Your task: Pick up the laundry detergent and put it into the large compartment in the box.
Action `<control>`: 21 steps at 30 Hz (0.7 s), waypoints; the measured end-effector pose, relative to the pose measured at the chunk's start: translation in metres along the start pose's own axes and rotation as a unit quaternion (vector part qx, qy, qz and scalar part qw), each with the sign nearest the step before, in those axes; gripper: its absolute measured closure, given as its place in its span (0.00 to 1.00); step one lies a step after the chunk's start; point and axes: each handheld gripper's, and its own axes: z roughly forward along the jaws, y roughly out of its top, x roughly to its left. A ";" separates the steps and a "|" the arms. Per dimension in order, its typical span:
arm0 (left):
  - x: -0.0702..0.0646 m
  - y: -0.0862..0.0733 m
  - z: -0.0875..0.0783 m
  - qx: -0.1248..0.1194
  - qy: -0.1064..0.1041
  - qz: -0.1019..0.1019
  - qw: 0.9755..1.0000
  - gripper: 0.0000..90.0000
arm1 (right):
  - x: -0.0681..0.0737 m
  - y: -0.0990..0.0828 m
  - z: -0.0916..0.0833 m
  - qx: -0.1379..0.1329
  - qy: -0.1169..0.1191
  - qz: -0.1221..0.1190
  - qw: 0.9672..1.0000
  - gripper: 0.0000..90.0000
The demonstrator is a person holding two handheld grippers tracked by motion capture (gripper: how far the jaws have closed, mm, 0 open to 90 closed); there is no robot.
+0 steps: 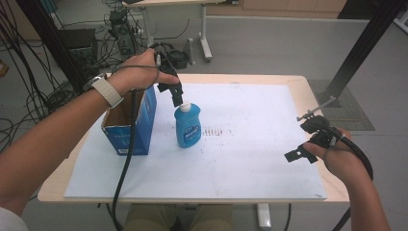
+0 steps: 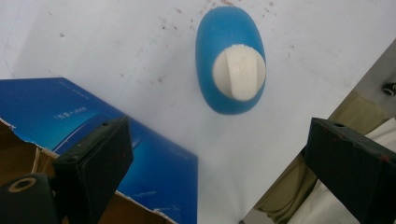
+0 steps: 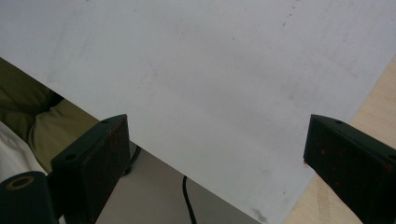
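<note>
Open blue cardboard box (image 1: 130,126) stands at the left of the white sheet (image 1: 250,159) on the table (image 1: 60,185). Just right of it, blue dish-soap bottle (image 1: 187,126) upright, white cap (image 2: 239,72) on. My left gripper (image 1: 178,98) hangs directly above the cap, jaws spread, nothing between them. My right gripper (image 1: 300,155) sits over the sheet's right edge, jaws spread, empty.

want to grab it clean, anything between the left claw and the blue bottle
Nothing visible does. The left claw hangs open just above the blue bottle's white cap, with only air between. The blue cardboard box stands beside the blue bottle, not in the path.
</note>
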 end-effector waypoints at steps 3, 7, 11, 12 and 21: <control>-0.003 0.004 0.001 -0.001 0.000 -0.007 1.000 0.09 | 0.000 -0.002 -0.001 -0.002 0.000 0.001 1.000 0.08; -0.005 0.008 0.003 -0.001 -0.001 -0.010 1.000 0.10 | -0.001 -0.004 -0.001 -0.003 0.000 0.002 1.000 0.08; -0.007 0.013 0.005 0.001 0.004 -0.019 1.000 0.10 | -0.001 -0.005 -0.001 -0.005 0.000 0.003 1.000 0.08; -0.007 0.016 0.007 0.006 0.005 -0.023 1.000 0.10 | -0.001 -0.006 -0.001 -0.005 0.001 0.003 1.000 0.08; -0.011 0.024 0.014 0.007 0.006 -0.026 1.000 0.10 | -0.002 -0.007 -0.001 -0.006 0.002 0.004 1.000 0.08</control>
